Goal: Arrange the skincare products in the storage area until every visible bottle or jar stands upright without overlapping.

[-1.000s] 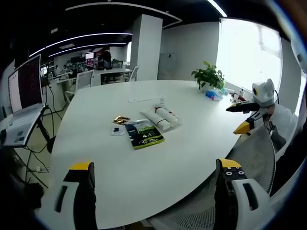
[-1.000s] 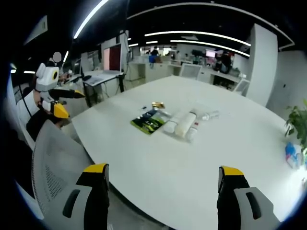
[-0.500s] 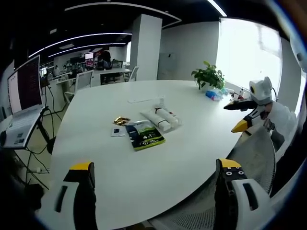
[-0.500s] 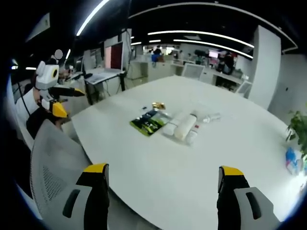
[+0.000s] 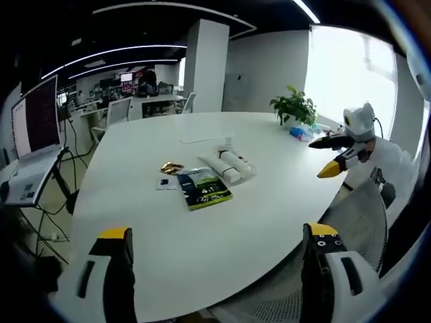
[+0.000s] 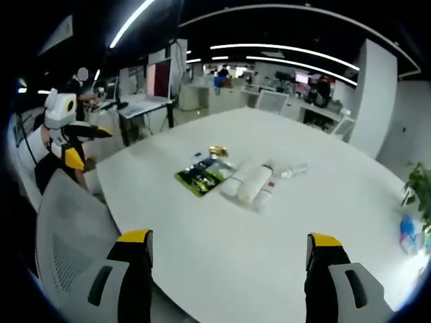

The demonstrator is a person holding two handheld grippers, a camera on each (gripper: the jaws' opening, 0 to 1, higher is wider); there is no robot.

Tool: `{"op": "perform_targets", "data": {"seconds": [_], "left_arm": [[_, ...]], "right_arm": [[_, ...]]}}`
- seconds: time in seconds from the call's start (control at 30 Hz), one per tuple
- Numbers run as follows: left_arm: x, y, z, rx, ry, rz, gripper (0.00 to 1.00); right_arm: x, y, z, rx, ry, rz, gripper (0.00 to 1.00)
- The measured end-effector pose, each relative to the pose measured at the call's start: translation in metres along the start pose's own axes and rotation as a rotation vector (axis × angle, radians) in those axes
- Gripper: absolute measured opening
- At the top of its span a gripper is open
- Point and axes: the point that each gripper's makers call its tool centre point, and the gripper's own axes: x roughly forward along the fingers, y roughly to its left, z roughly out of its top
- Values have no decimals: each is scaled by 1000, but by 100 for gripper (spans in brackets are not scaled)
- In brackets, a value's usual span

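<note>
Both claws hang open with nothing between their jaws, held back from a wide white oval surface [image 5: 202, 222]. In the left gripper view the left claw [image 5: 219, 245] looks across it; the right claw [image 5: 335, 153] shows far off to the right, above a grey mesh chair [image 5: 357, 215] at the near edge. In the right gripper view the right claw [image 6: 229, 250] faces the same surface [image 6: 269, 249], with the left claw [image 6: 74, 145] far to the left over the chair [image 6: 67, 249].

Well ahead of each claw, near the middle of the surface, lie the white tubes [image 5: 227, 165], side by side and flat, none upright [image 6: 252, 180]. Just beside them lies a dark green packet [image 5: 204, 189] [image 6: 199, 175], and past that a small gold item [image 5: 170, 167] [image 6: 217, 151] and a small dark card [image 5: 163, 182].

Beyond the tubes, at the far right of the left gripper view, a potted plant [image 5: 293, 105] stands by a bright window [image 5: 347, 70]. A white pillar [image 5: 204, 65] rises behind the surface. Off to the left stands a monitor [image 5: 35, 114] with a laptop [image 5: 25, 176] below it. Strip lights run over the dark ceiling, with office desks and chairs behind.
</note>
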Motion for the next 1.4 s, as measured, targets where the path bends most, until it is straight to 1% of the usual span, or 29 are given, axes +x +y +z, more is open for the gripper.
{"op": "perform_targets", "data": {"seconds": [0.3,0.43,0.57,0.7,0.83,1.0,1.23,1.4], "left_arm": [[0,0,-2,-5,1,0,99],[0,0,-1,-6,-3,0,99],[1,2,-3,-11,0,1,99],[1,2,-3,-19,-3,2,99],[2,4,-3,-24,-5,4,99],[2,5,-3,-30,-14,5,99],[2,10,-9,-46,-6,9,99],[2,12,-6,-53,-16,12,99]], "right_arm": [[16,-6,6,-4,-3,4,98],[24,-10,7,8,1,9,97],[31,-19,8,12,13,7,96],[35,-24,14,8,6,10,96],[46,-32,20,12,5,14,94],[57,-34,23,3,22,18,93],[72,-35,32,3,24,37,92],[85,-35,33,6,36,54,90]]}}
